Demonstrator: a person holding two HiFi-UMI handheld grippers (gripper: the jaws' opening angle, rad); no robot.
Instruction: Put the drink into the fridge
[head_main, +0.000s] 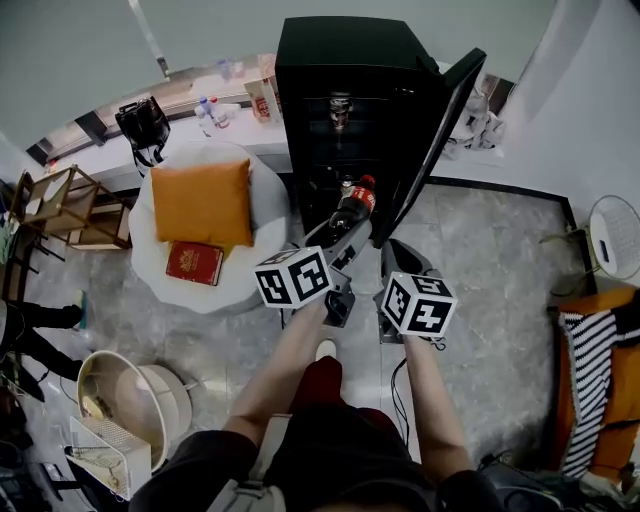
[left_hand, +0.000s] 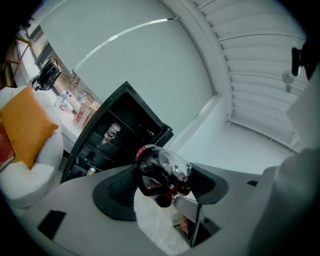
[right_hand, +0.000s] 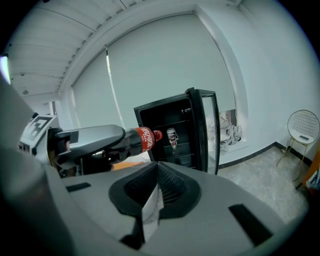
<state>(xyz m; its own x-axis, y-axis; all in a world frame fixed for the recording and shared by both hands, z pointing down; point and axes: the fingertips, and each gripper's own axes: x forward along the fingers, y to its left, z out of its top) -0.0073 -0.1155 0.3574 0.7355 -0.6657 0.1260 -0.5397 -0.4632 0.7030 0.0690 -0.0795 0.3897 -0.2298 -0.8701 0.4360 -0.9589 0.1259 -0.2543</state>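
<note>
A dark cola bottle with a red cap and label (head_main: 354, 203) is held in my left gripper (head_main: 344, 226), neck pointing at the black fridge (head_main: 345, 60). Its glass door (head_main: 440, 130) stands open to the right. In the left gripper view the bottle (left_hand: 161, 172) sits between the two pads, and the left gripper (left_hand: 165, 186) is shut on it. The fridge (left_hand: 117, 132) lies ahead with a can (left_hand: 113, 131) on a shelf. My right gripper (head_main: 388, 248) hangs beside the door. In its own view the right gripper (right_hand: 151, 202) is shut and empty, with the bottle (right_hand: 136, 140) to its left.
A white round seat (head_main: 262, 195) left of the fridge carries an orange cushion (head_main: 200, 202) and a red book (head_main: 195, 263). Behind it runs a counter with small bottles (head_main: 208, 108). A white wire chair (head_main: 614, 236) and a striped cloth (head_main: 587, 372) are at the right, and a basket (head_main: 128, 396) at lower left.
</note>
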